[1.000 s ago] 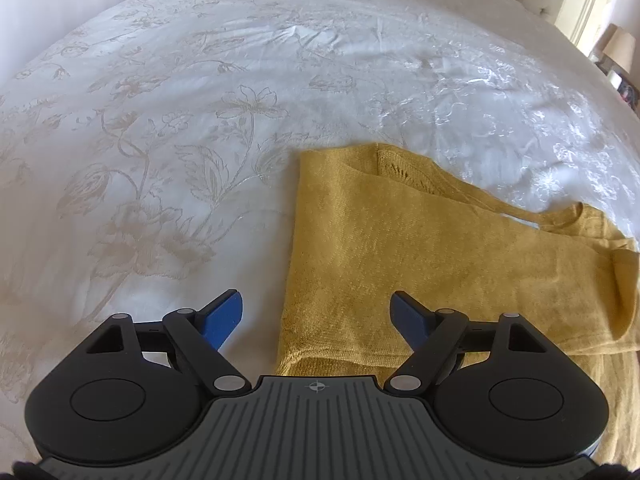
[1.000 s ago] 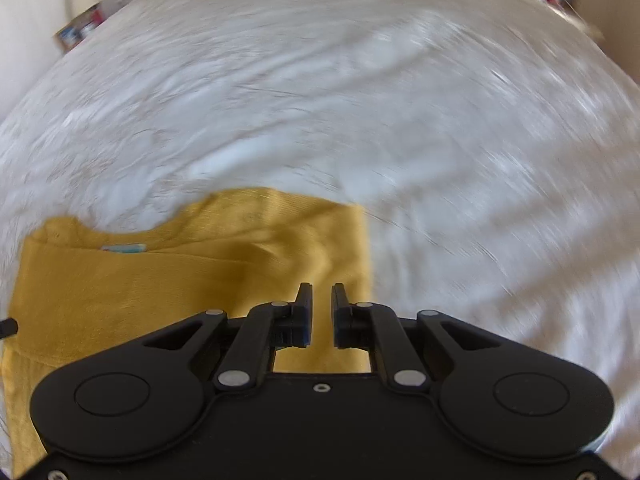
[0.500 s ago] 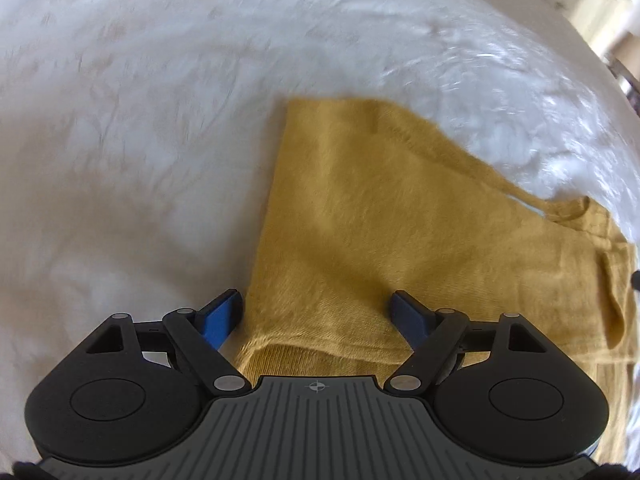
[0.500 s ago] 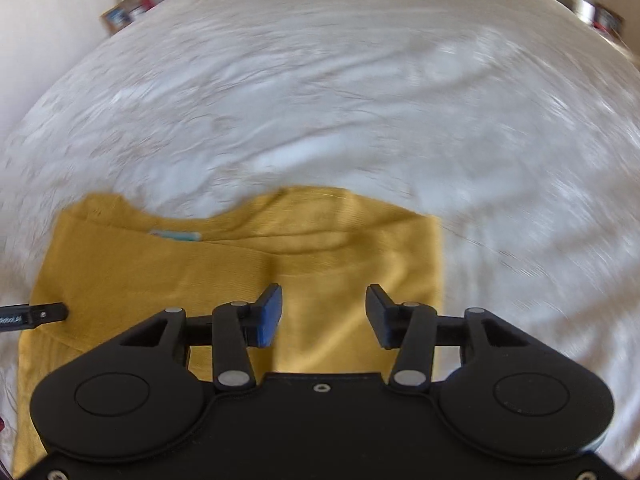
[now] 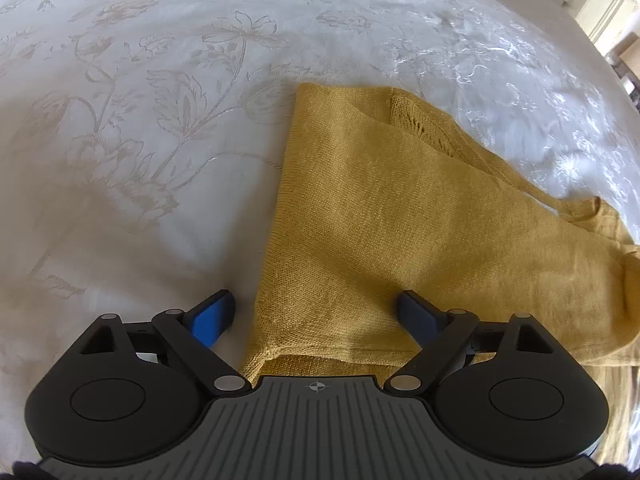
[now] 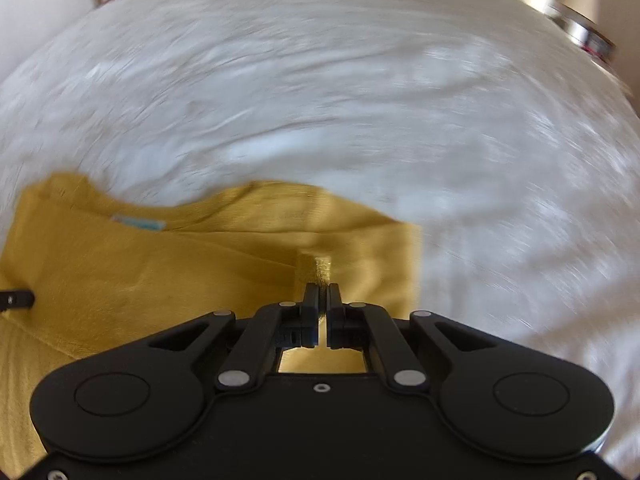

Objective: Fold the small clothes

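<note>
The right gripper point(image 6: 323, 294), having just snapped together, is pinching a fold of the mustard knit top point(image 5: 380, 240) on the bed point(image 5: 140, 140); the left gripper point(image 5: 316, 314), having just been widening, is straddling its near corner, likely next to clamp.

Both wrist cameras look steeply down, close, sharing the yellow garment point(image 5: 400, 248).

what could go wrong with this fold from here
1. The right gripper, whose jaws have just been closing, looks shut on only a small raised pinch of the yellow top; a thin bite could slip out or lift one layer alone.
2. The left gripper is open astride the top's side edge, one finger over the white bedspread; closing there might catch that too.
</note>
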{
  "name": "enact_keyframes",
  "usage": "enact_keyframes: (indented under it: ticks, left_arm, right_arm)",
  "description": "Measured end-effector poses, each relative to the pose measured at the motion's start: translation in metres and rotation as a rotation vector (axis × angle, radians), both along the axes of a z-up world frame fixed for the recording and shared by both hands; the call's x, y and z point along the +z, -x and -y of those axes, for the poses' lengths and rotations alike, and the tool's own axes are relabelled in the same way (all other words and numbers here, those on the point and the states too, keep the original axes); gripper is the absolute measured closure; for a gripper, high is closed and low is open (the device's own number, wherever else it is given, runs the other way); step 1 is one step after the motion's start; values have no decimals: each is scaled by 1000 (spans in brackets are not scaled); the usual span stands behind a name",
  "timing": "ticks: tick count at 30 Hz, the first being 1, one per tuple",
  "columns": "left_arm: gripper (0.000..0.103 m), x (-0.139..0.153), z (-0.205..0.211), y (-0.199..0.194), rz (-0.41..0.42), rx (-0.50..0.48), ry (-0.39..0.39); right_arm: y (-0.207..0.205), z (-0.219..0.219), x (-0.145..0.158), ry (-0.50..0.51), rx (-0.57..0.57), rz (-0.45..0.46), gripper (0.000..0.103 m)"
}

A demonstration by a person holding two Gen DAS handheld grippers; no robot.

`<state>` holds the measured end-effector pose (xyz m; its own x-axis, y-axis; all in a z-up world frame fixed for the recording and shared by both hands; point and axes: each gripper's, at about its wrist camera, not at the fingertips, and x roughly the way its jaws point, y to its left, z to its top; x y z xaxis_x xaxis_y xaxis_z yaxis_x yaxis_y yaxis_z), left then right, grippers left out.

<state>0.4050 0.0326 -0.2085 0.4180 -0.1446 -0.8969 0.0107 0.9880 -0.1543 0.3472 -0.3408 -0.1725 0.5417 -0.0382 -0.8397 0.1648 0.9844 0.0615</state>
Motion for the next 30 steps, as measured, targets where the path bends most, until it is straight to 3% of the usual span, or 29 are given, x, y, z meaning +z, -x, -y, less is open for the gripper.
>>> enact_keyframes:
  ticks: [3, 7, 8, 10, 13, 17, 25, 30]
  left_arm:
    - [12, 0, 2, 0, 2, 0, -4]
    - [12, 1, 3, 0, 2, 1, -5]
    - [12, 2, 3, 1, 3, 0, -4]
    - [12, 6, 3, 3, 14, -8, -7]
    - [12, 15, 4, 13, 37, -34, -21]
    - [11, 29, 1, 36, 53, -55, 1]
    - [11, 49, -6, 94, 50, -62, -3]
    - [5, 54, -5, 136, 43, -88, -26]
  right_arm:
    - [22, 33, -5, -21, -113, -45, 93]
    - [41, 57, -11, -77, -199, -61, 59]
    - [44, 57, -9, -81, -198, -51, 53]
    - [48, 53, -5, -96, -166, -30, 52]
    - [51, 41, 0, -125, -108, 13, 31]
    - [58, 26, 1, -167, -60, 26, 17]
    - [94, 2, -4, -220, 32, 4, 1]
    - [130, -5, -5, -235, 69, -7, 1]
